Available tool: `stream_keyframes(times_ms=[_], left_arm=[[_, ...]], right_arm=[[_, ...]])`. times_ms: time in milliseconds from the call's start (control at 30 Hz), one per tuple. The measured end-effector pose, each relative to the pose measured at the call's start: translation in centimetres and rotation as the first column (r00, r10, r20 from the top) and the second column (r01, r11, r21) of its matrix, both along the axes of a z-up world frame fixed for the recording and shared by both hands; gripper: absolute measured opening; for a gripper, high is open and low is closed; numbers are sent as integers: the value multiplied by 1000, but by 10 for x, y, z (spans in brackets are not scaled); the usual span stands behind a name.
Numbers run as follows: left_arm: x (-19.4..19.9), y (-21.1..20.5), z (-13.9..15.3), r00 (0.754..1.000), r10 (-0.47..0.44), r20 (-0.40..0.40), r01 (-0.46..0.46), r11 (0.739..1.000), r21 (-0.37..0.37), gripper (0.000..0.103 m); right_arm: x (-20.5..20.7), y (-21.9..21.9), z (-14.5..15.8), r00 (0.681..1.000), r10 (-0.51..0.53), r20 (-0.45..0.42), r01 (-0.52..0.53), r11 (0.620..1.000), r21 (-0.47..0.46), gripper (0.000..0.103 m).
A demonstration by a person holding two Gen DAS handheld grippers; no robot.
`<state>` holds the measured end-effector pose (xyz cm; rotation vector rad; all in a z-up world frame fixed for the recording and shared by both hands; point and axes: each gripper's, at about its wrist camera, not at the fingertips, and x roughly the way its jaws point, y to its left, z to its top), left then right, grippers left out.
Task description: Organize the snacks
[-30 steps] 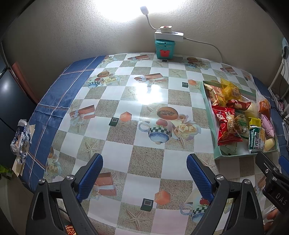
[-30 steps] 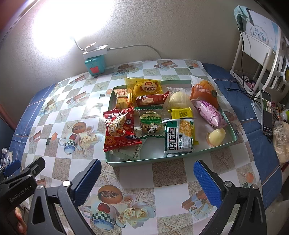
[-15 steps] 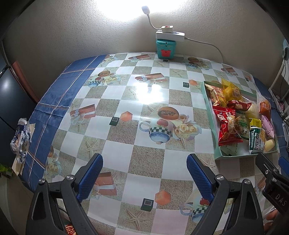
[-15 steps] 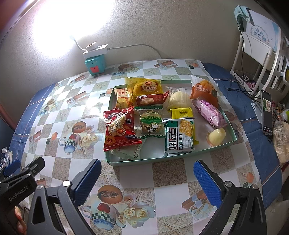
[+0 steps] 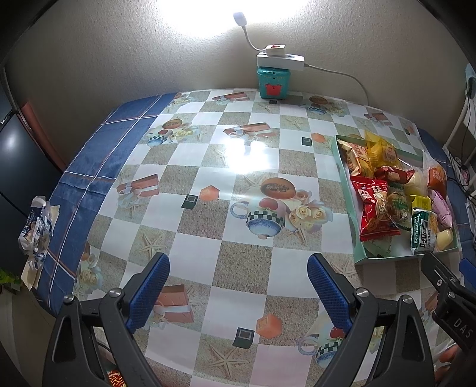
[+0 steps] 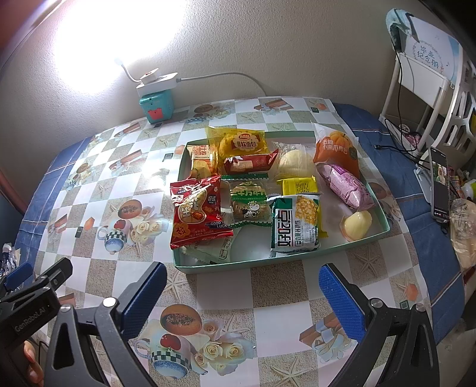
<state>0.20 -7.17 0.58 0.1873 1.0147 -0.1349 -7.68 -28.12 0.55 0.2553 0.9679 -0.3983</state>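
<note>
Both tongs stand wide apart with nothing between the blue pads: left gripper point(image 5: 238, 285) over bare cloth, right gripper point(image 6: 242, 294) just short of the tray's near rim; neither touches anything.

Surface: table under a glossy checked tablecloth point(image 5: 208, 184) printed with teacups, roses, starfish and gift boxes; blue plaid border along its left and right edges; strong glare patch near the middle of the cloth.

Task items: shallow pale green tray point(image 6: 267, 263) on the right part of the table, holding the snacks in a loose layer; red packet point(image 6: 197, 215) at the tray's front left, green-and-white corn packet point(image 6: 296, 223) at front centre, yellow packet point(image 6: 242, 141) at the back, orange pumpkin packet point(image 6: 336, 148) and pink packet point(image 6: 346, 186) on the right, a small pale yellow piece point(image 6: 357, 221) at front right.

Room: beige textured wall; teal box point(image 5: 273, 82) against it at the table's back edge, a white power strip point(image 5: 281, 59) on top with a lit gooseneck lamp point(image 5: 239, 18); white rack point(image 6: 428, 89) and a propped phone point(image 6: 440, 184) to the right; crumpled wrapper point(image 5: 35, 226) at the left edge.
</note>
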Motion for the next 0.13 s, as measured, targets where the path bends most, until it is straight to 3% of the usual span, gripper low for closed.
stream_keyframes(times_ms=[133], left_arm=[[-1, -3, 2, 1000, 1, 9, -1, 1000, 1, 94]], right_arm=[[0, 0, 0, 1000, 0, 0, 0, 1000, 0, 103]])
